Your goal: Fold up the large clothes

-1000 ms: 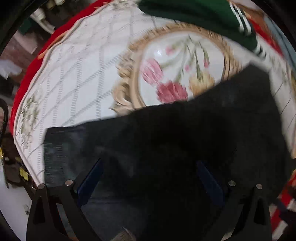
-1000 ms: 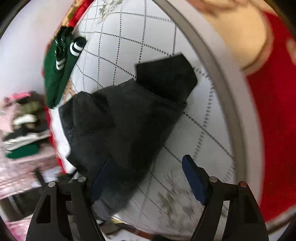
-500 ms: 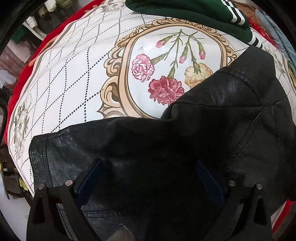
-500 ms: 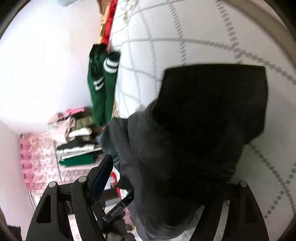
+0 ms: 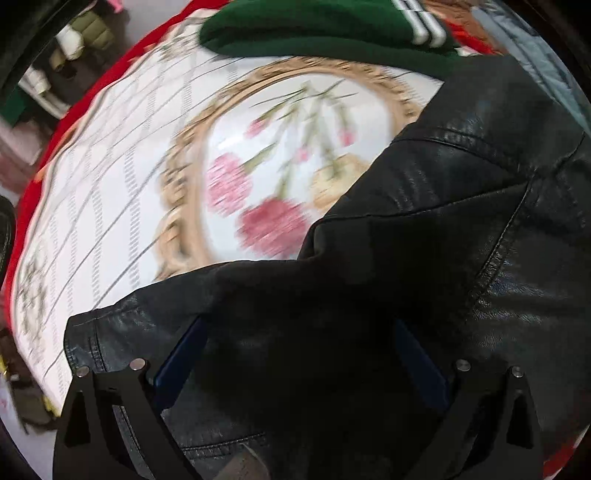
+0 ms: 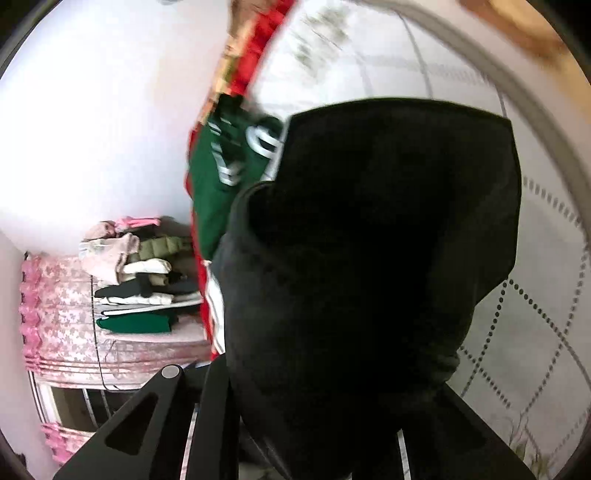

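A black leather jacket point(image 5: 424, 258) lies crumpled on the floral tablecloth point(image 5: 110, 166), filling the lower right of the left wrist view. My left gripper point(image 5: 295, 354) is open, its blue pads point(image 5: 181, 354) wide apart just above the jacket's near edge. In the right wrist view the jacket point(image 6: 369, 240) hangs bunched and lifted. My right gripper point(image 6: 314, 424) is shut on a fold of it, and the fingertips are hidden by the fabric.
A folded green garment with white stripes point(image 5: 314, 26) lies at the table's far edge and also shows in the right wrist view point(image 6: 221, 173). A stack of folded clothes point(image 6: 136, 280) sits on a pink-covered surface beyond the table's red edge point(image 5: 33, 184).
My right gripper has closed on the jacket and lifted it, so the cloth now fills its view. The left gripper stays open over the jacket, and the view has shifted slightly.
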{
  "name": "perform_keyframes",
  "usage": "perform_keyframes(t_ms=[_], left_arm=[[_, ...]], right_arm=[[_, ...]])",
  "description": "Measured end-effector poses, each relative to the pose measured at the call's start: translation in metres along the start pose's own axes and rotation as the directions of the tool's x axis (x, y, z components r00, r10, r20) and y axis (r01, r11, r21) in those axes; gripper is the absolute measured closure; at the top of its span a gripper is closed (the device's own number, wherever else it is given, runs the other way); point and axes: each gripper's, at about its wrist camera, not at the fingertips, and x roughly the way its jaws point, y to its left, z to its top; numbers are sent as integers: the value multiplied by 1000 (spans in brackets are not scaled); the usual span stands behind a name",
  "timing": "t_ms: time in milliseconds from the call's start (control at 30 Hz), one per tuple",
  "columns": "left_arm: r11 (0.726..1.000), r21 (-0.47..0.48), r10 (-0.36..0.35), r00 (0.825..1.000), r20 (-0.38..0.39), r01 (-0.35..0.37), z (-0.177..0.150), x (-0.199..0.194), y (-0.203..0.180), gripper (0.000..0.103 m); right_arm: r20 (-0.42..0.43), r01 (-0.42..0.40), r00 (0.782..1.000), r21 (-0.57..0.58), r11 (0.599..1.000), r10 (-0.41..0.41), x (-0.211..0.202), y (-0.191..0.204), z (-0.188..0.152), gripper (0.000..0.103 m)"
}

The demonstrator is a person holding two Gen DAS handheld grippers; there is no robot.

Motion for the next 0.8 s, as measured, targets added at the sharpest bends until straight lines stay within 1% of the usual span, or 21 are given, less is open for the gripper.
perform_keyframes(t_ms=[133,200,300,333,367,433,467,500,567,633,700,733,800], left_arm=[[995,25,-102,994,24,102,25,8,-34,0],[984,21,-178,984,21,177,37,17,-46,0],[972,25,-236,972,16,235,49,20,-51,0],[970,16,-241,970,8,241,51,17,-46,0],[971,-9,-239,971,15,239,51,9,-36,1],[966,-75,-245,968,58,249,45,-11,-5,1],[957,-132,-249,964,90,259,37,-28,20,1],[951,-173,-239,965,111,256,31,-39,40,1],[936,-269,-194,971,140,226,10,-63,89,1],[906,-384,-130,980,149,178,-23,-84,144,1],[874,-469,-67,989,135,123,-56,-98,181,1],[856,-510,-31,992,122,89,-73,-104,200,1],[823,-567,22,995,97,36,-101,-108,223,1]], right_arm=[[54,42,998,-105,994,-36,-19,45,6,85],[72,83,995,-160,984,-73,-22,64,11,85],[77,130,990,-217,967,-116,-15,91,18,85],[74,138,990,-235,962,-123,-11,99,18,85],[62,139,990,-265,954,-127,-6,112,16,85],[45,137,991,-315,939,-130,3,134,9,85],[23,134,991,-354,925,-134,12,151,-1,85],[8,132,990,-376,917,-139,19,161,-7,85],[-51,110,988,-436,893,-147,47,189,-31,85],[-112,85,981,-495,865,-161,75,211,-58,85],[-183,52,967,-539,841,-178,106,226,-89,85],[-225,34,956,-549,835,-187,125,231,-105,85],[-286,20,932,-578,816,-225,158,235,-134,85]])
